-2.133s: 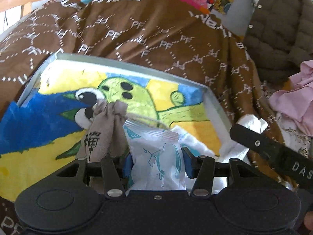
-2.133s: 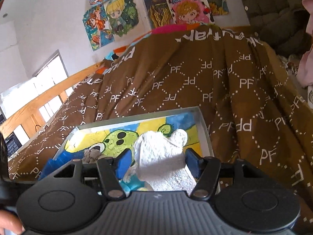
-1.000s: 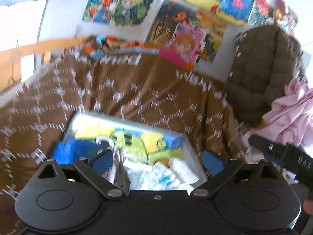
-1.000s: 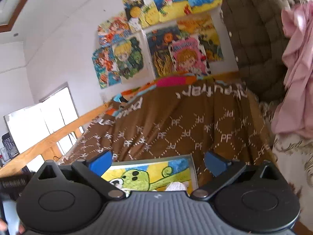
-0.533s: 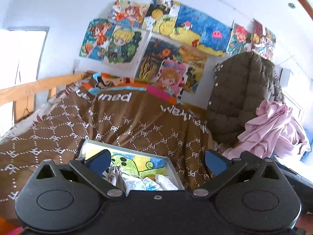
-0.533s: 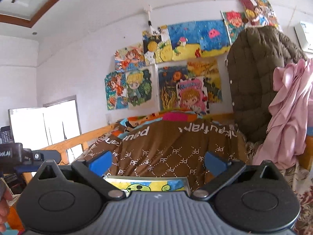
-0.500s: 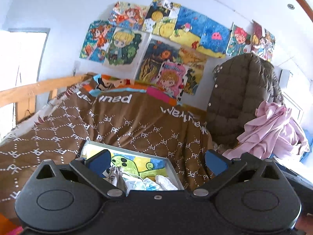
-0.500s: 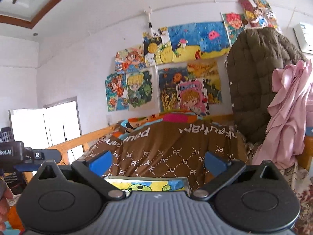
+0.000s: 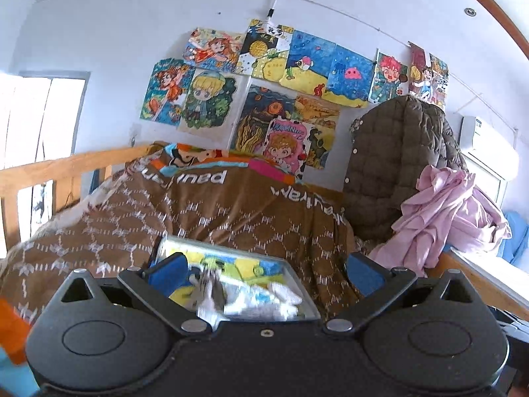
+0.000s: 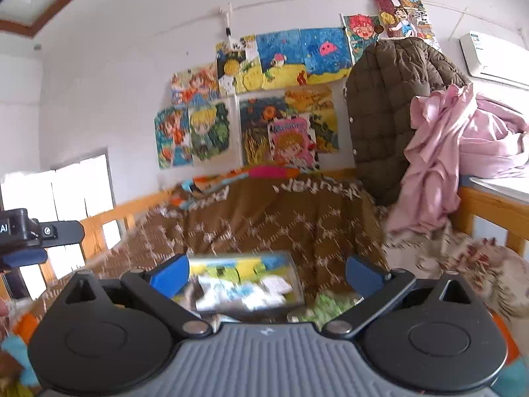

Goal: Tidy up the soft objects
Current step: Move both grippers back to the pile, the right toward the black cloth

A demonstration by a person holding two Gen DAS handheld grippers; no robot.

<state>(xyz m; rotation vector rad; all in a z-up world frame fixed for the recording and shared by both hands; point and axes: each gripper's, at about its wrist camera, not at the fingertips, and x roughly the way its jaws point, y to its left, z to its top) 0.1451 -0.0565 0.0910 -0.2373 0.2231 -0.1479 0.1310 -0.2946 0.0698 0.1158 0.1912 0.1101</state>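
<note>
Left gripper (image 9: 266, 273): jaws spread wide apart, blue pads at 9 and 3 o'clock of the gap, nothing between them. Held above the bed, facing the wall.

Right gripper (image 10: 266, 273): jaws likewise spread wide, empty.

Tray (image 9: 299, 281): shallow, grey-rimmed, lined with a bright cartoon picture in yellow, green and blue; lies on the brown blanket (image 9: 231, 211), showing between the left gripper's fingers at 6 o'clock of the left wrist view. Blurred in both views.

Soft objects (image 9: 254, 297): small pale pieces, white and light blue, lying together in the near half of the tray; too blurred to tell apart. Same cluster in the right wrist view (image 10: 238, 292).

Quilted coat (image 9: 396, 165): olive-brown, hanging at 2 o'clock.

Pink cloth (image 9: 446, 218): draped at 3 o'clock, just beside the coat.

Drawings (image 9: 264, 92): coloured sheets on the white wall at 12 o'clock.

Wooden bed rail (image 9: 66, 165): at 9 o'clock.
</note>
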